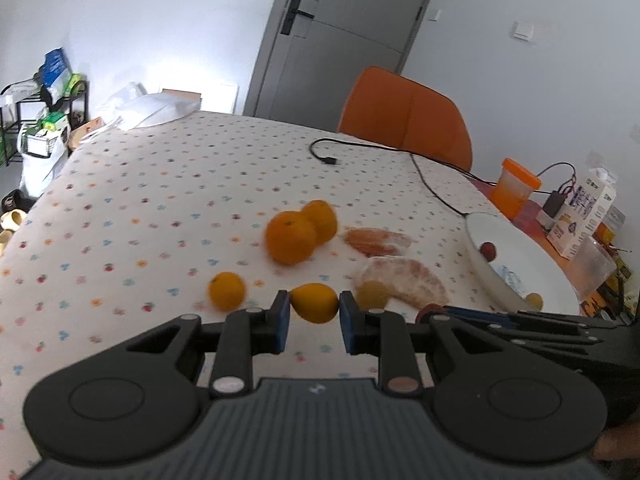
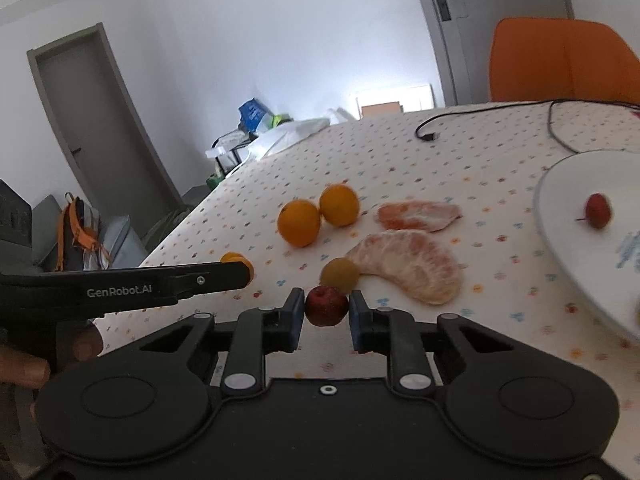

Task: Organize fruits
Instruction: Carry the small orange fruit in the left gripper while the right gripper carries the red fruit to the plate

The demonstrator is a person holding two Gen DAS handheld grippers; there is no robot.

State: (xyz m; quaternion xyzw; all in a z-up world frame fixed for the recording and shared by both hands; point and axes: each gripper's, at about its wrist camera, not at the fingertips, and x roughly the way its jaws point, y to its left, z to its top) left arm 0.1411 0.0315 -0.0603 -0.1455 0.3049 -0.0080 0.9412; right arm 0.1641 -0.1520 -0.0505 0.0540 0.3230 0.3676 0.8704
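My left gripper (image 1: 314,312) is shut on a small yellow-orange fruit (image 1: 314,303), just above the tablecloth. My right gripper (image 2: 327,314) is shut on a small red fruit (image 2: 326,305). Two oranges (image 1: 291,237) (image 2: 299,223) lie touching mid-table, a small orange fruit (image 1: 227,291) to their left. Two peeled pomelo segments (image 1: 404,284) (image 2: 412,270) lie right of them, a small yellowish fruit (image 2: 339,275) against the nearer one. A white plate (image 1: 516,256) (image 2: 568,216) at the right holds a small red fruit (image 2: 598,210) and a yellowish one (image 1: 534,300).
A black cable (image 1: 424,176) runs across the far table. An orange chair (image 1: 406,116) stands behind. An orange-lidded jar (image 1: 514,188) and a carton (image 1: 584,212) stand at the right edge. The left gripper's body (image 2: 128,284) reaches in beside the right one.
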